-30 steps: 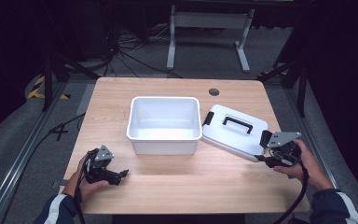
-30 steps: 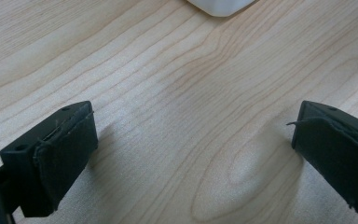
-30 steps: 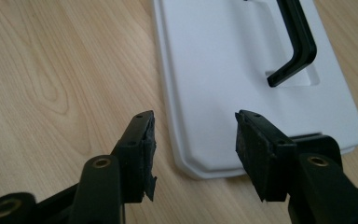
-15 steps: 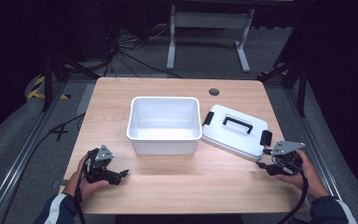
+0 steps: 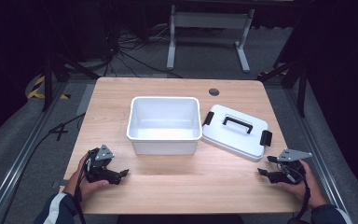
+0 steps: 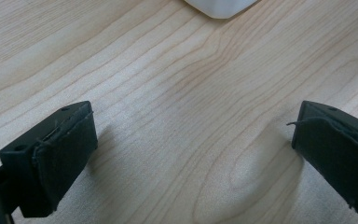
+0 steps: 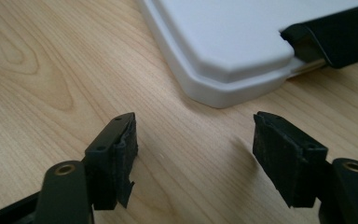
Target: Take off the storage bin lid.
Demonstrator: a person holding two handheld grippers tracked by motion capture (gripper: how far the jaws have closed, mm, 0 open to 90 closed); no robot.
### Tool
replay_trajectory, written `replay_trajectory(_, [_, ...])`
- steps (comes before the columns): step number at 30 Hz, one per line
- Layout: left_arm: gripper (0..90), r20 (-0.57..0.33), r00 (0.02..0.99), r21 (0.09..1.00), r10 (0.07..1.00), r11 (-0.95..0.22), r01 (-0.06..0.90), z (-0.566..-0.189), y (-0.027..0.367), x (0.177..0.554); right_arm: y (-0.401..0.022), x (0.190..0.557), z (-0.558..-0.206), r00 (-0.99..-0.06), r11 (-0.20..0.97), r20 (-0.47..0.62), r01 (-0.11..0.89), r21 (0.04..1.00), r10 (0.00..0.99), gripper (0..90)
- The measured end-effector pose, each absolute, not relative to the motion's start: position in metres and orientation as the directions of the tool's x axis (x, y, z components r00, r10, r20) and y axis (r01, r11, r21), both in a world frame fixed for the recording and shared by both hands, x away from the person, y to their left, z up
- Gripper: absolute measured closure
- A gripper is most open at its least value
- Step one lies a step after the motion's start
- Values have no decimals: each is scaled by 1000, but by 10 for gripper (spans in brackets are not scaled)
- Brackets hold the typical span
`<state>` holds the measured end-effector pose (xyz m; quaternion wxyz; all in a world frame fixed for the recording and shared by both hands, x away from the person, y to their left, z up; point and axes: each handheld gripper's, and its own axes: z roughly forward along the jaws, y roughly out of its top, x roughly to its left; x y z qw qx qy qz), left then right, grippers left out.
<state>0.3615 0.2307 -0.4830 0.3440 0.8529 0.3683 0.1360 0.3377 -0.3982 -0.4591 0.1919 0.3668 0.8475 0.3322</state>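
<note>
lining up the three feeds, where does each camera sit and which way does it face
High view: above the person's side, looking forward and down on the table; both hands, left claw, right claw.
Left gripper view: on the left claw, facing bare wood and the bin corner.
Right gripper view: on the right claw, facing the lid.
Shared: lid, high and right.

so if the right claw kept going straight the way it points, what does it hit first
Most likely the near corner of the white lid, lying just past the open right claw; only bare table lies between them.
</note>
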Motion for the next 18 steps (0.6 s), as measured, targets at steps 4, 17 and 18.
replay_trajectory(4, [4, -16, 697, 690, 717, -497, 527, -483, 231, 363, -406, 334, -467, -625, 432, -29, 504, 748, 780, 269])
replay_trajectory(17, [2, -8, 706, 685, 708, -511, 519, -482, 231, 365, -406, 333, -467, -624, 433, -33, 502, 749, 781, 262])
replay_trajectory(18, [2, -8, 706, 685, 708, -511, 519, -482, 231, 365, -406, 333, -467, -624, 433, -33, 502, 749, 781, 262])
